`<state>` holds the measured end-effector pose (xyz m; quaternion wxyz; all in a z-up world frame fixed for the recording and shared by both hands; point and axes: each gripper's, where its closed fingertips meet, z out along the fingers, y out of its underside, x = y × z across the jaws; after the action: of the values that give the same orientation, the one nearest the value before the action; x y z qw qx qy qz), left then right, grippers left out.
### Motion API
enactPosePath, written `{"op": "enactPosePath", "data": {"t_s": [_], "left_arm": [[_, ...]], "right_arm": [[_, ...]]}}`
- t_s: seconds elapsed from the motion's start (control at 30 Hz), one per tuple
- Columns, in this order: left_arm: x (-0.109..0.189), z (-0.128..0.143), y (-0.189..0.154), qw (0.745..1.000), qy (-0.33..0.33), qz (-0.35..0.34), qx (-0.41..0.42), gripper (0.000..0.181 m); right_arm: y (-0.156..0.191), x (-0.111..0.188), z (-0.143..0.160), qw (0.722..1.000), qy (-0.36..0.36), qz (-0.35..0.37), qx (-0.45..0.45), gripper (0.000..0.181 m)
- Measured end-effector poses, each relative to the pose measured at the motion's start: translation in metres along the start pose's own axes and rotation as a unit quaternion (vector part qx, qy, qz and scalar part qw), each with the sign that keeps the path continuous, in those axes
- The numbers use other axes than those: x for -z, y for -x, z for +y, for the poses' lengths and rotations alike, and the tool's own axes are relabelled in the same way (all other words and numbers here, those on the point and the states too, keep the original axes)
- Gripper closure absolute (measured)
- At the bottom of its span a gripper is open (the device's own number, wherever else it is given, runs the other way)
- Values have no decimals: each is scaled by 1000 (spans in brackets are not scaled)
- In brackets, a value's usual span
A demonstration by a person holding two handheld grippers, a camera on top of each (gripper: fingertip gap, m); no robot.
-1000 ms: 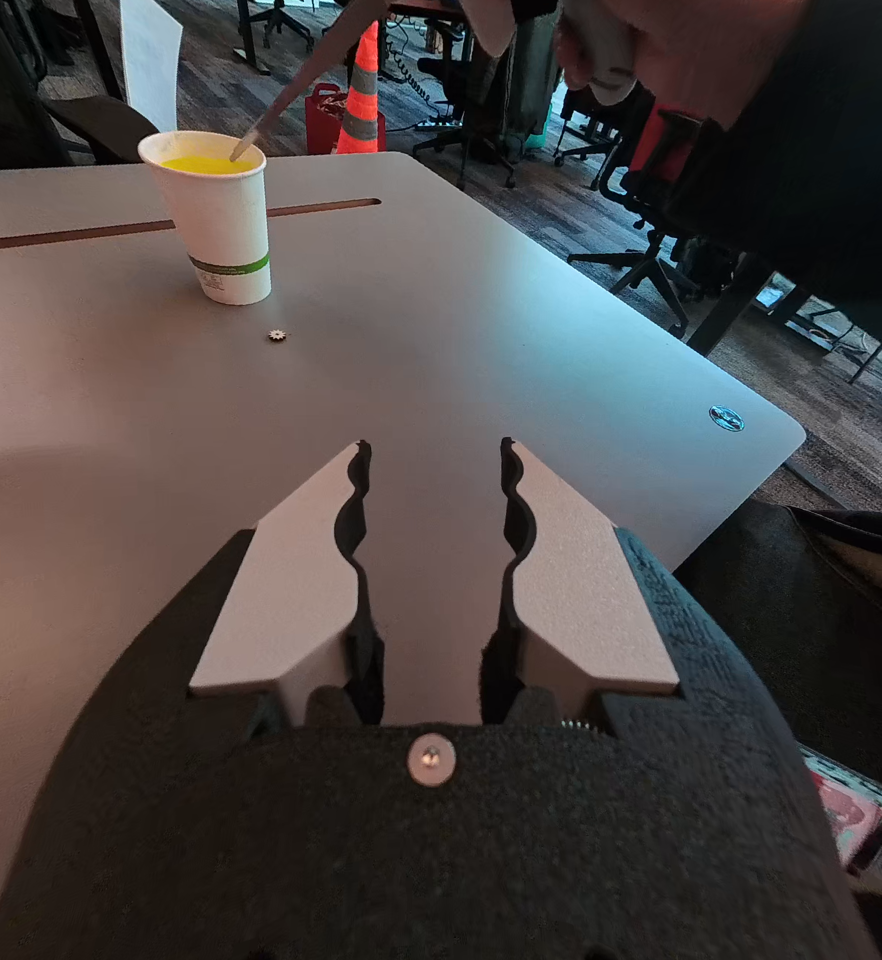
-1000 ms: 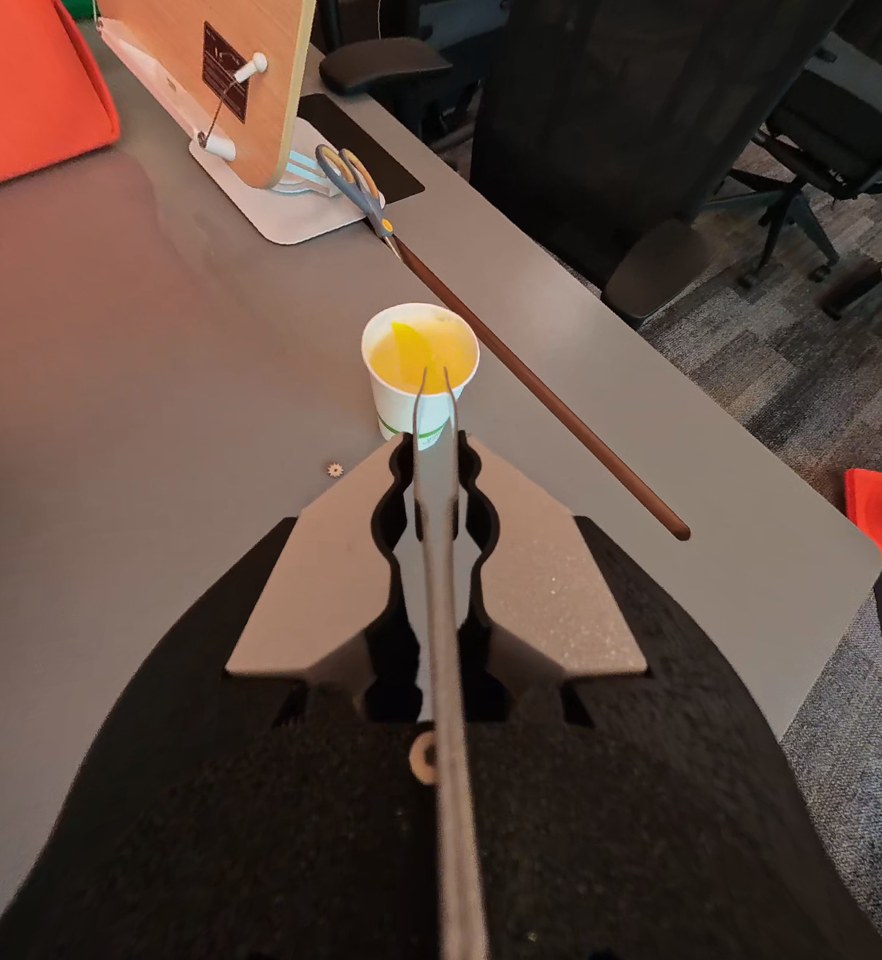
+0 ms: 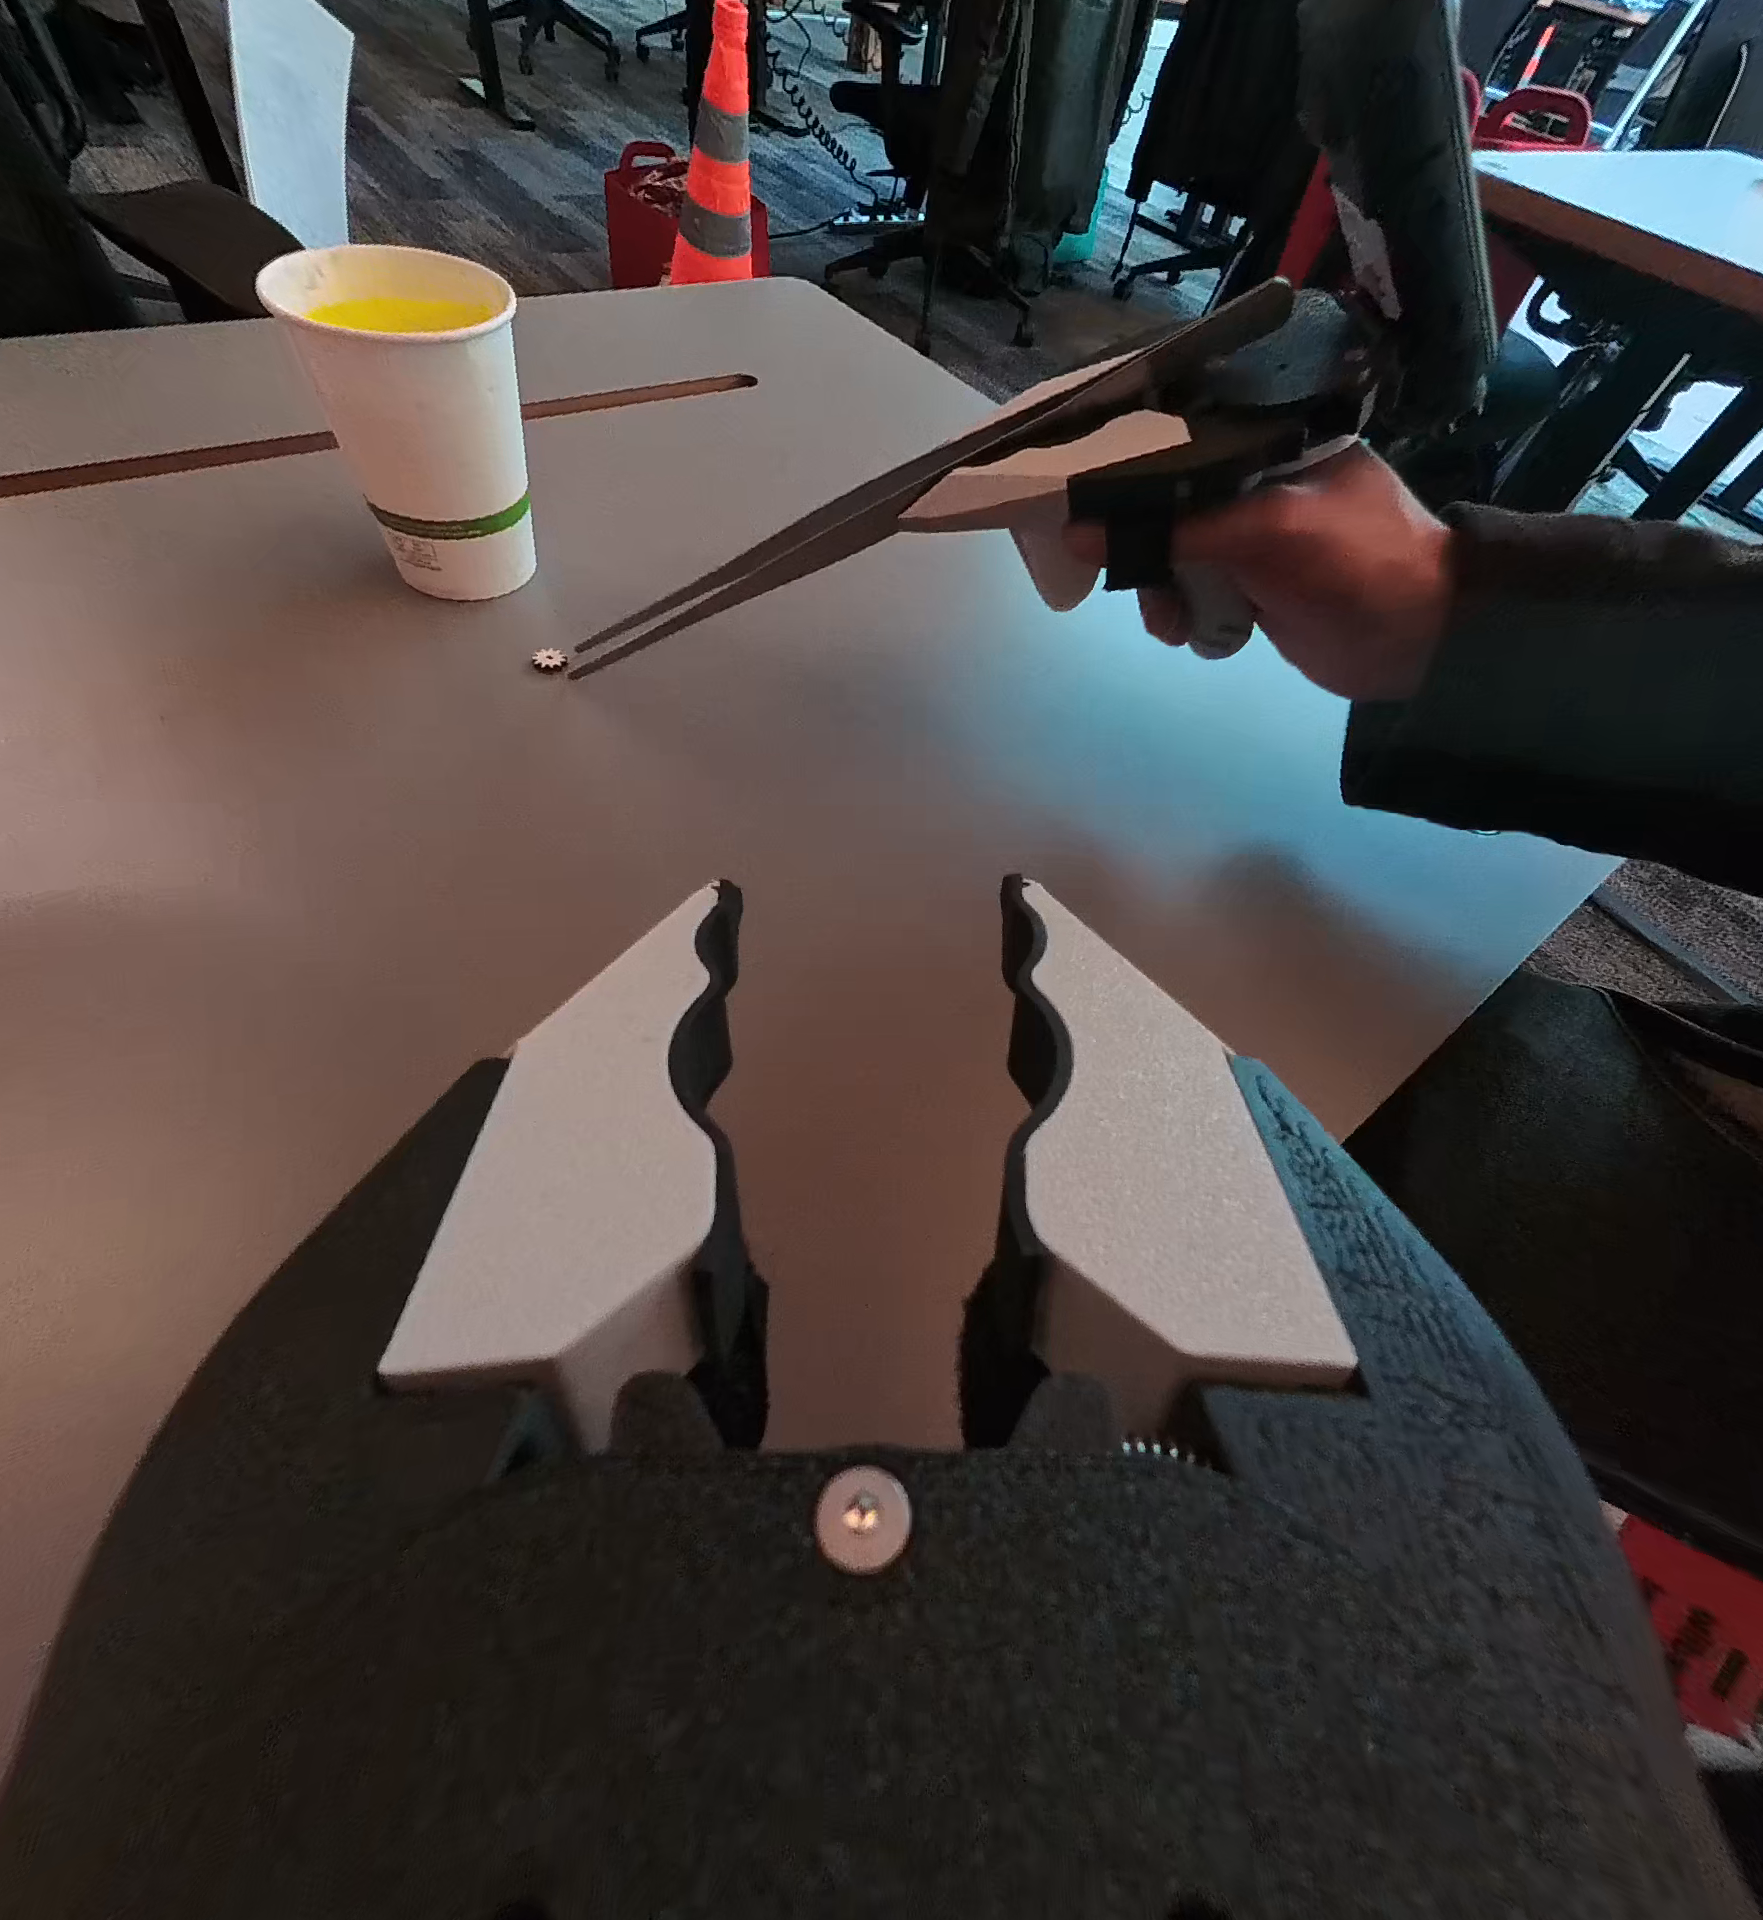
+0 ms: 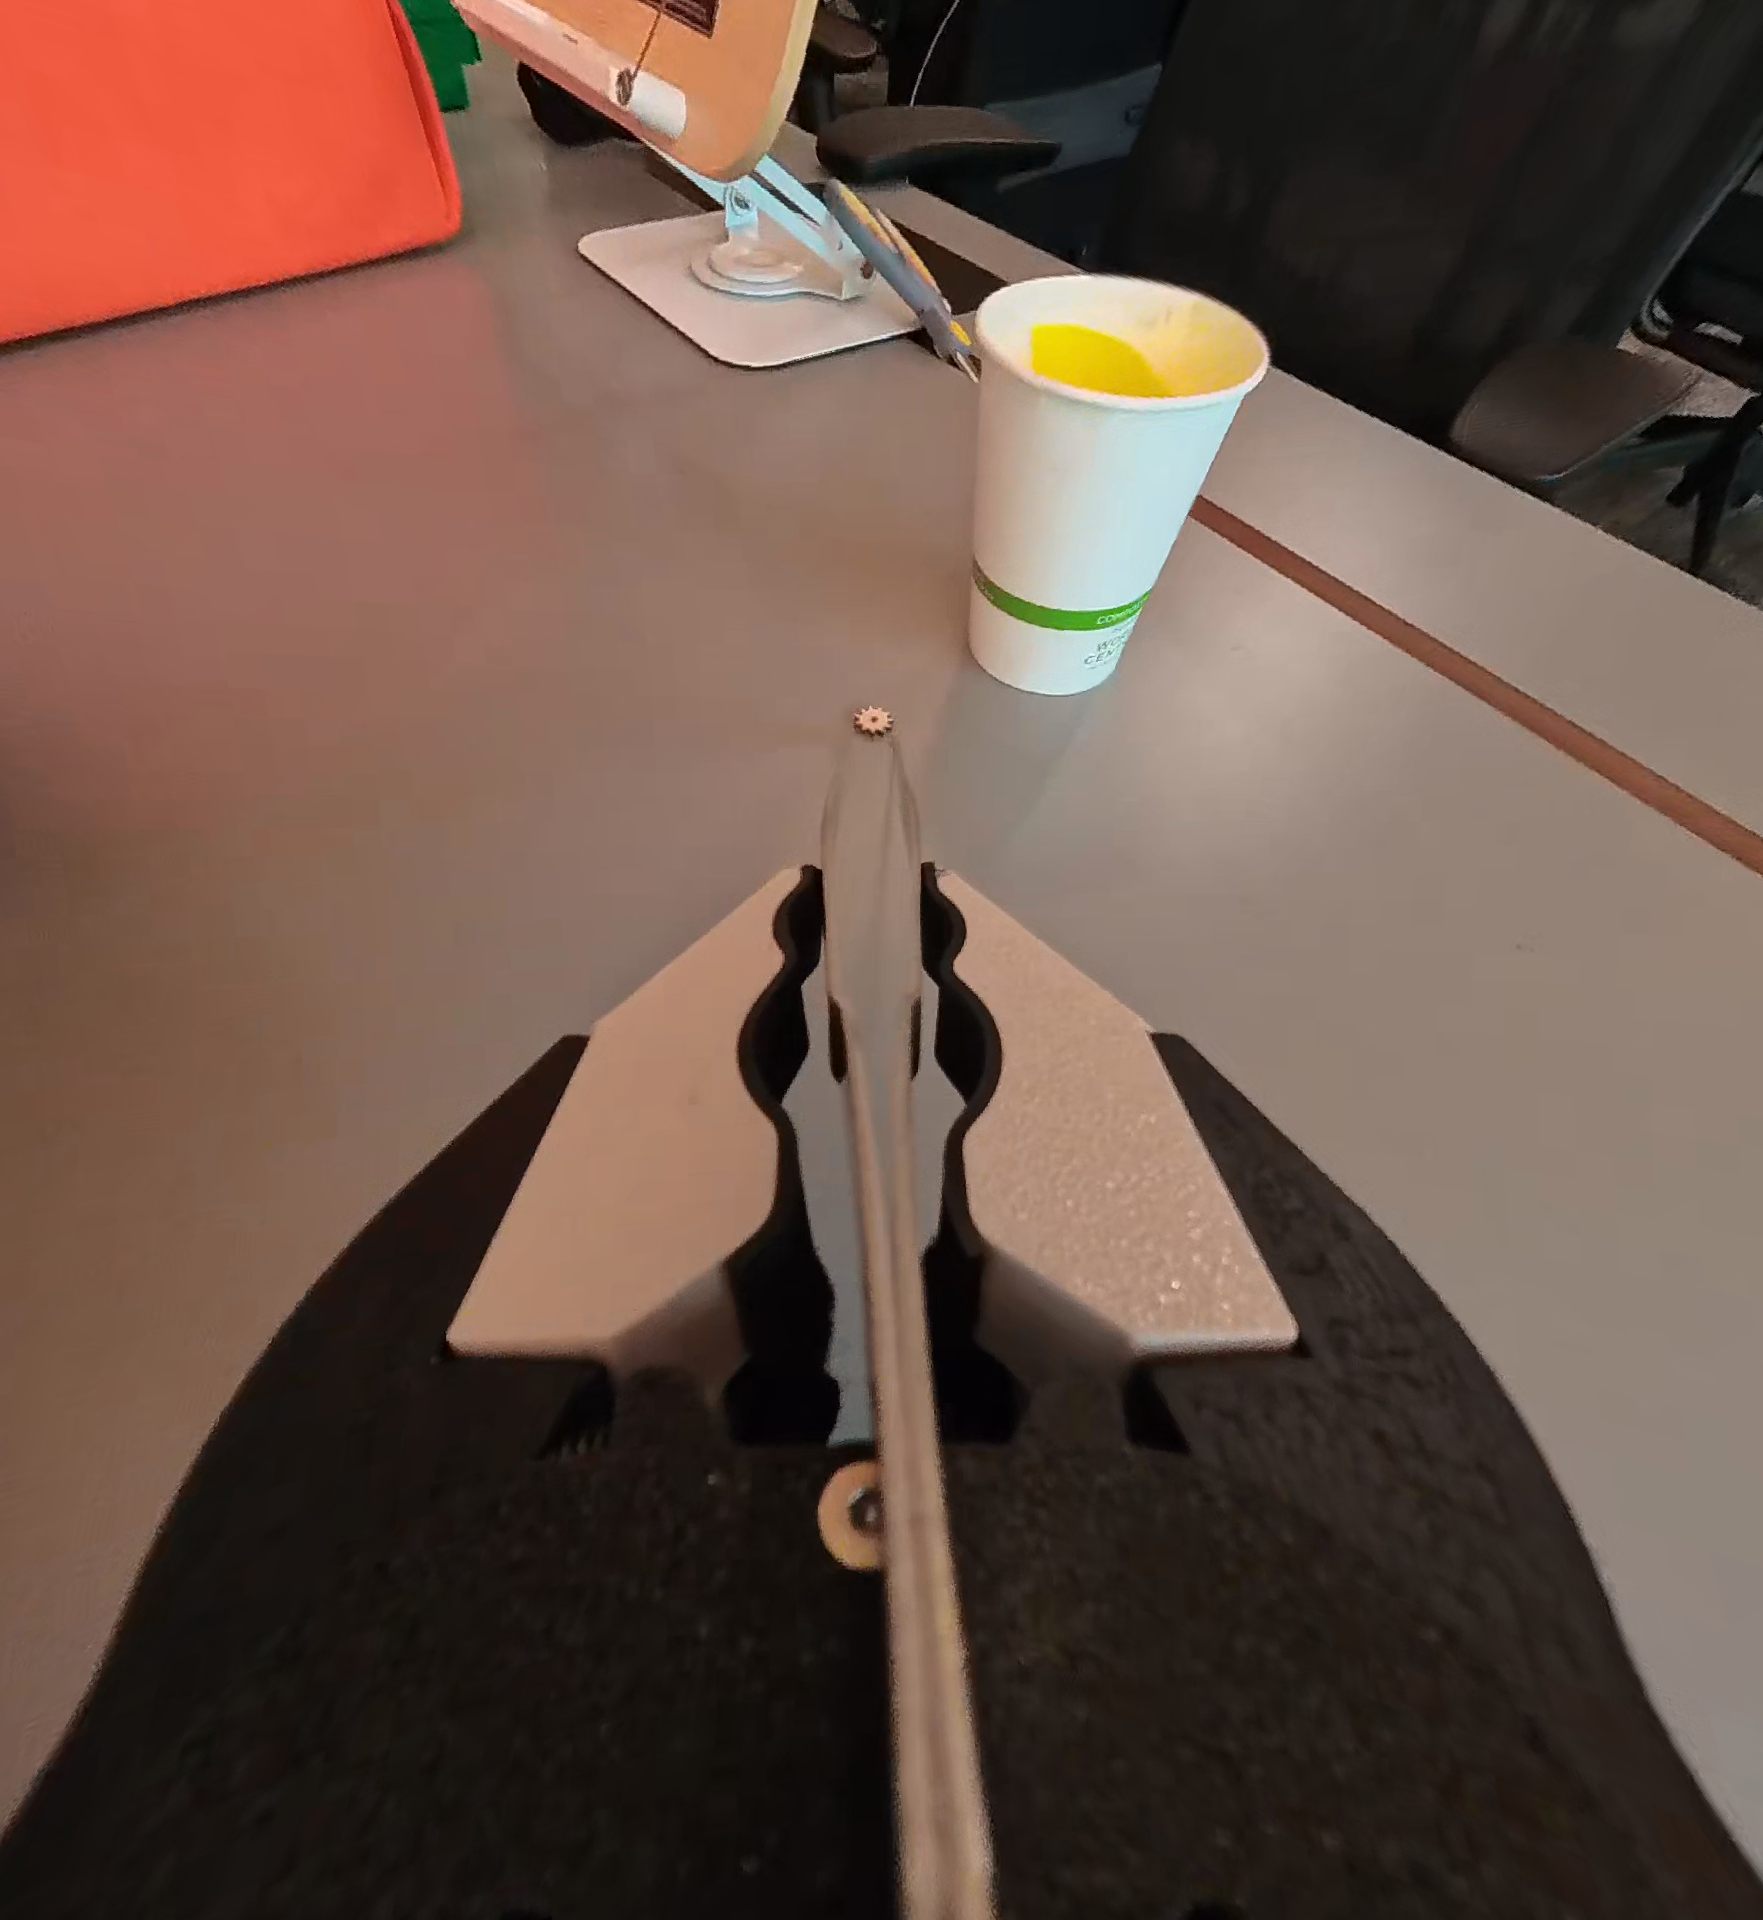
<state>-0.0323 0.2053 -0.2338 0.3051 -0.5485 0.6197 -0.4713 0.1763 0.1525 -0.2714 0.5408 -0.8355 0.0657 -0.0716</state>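
Long thin metal tweezers (image 4: 872,935) sit clamped lengthwise in the right gripper (image 4: 869,883), jaws pinched on the blades, so the tips reach well past the fingers for fine work. Tips lie low over the grey table (image 3: 233,831), just beside a tiny pale toothed gear (image 4: 871,720); tips slightly apart, touching it or not: can't tell. Gear lies flat near a white paper cup w/ green band (image 4: 1085,499), yellow inside. Right hand (image 3: 1303,582) grips the handle from the side, forearm roughly level, tool angled down. Left gripper (image 3: 869,894) hangs back over bare table w/ jaws spread, holding nothing.
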Motion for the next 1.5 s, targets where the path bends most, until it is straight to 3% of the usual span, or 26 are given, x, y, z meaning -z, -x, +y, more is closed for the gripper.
{"op": "enactPosePath", "data": {"t_s": [0.37, 0.57, 0.77, 1.0, 1.5], "left_arm": [[0, 0, 1, 1000, 0, 1, 4, 130], [0, 0, 1, 1000, -1, 2, 5, 130], [1, 0, 1, 1000, -1, 1, 3, 130], [1, 0, 1, 1000, -2, 0, 2, 130], [1, 1, 2, 1000, 1, 0, 4, 130]], "right_arm": [[1, -8, -4, 1000, -11, -4, 17, 168], [5, 11, -47, 995, -81, 7, 60, 168], [-21, 25, -90, 983, -152, 64, 75, 168], [-43, 6, -80, 992, -100, 70, 38, 167], [-48, 5, -79, 992, -102, 71, 17, 165]]}}
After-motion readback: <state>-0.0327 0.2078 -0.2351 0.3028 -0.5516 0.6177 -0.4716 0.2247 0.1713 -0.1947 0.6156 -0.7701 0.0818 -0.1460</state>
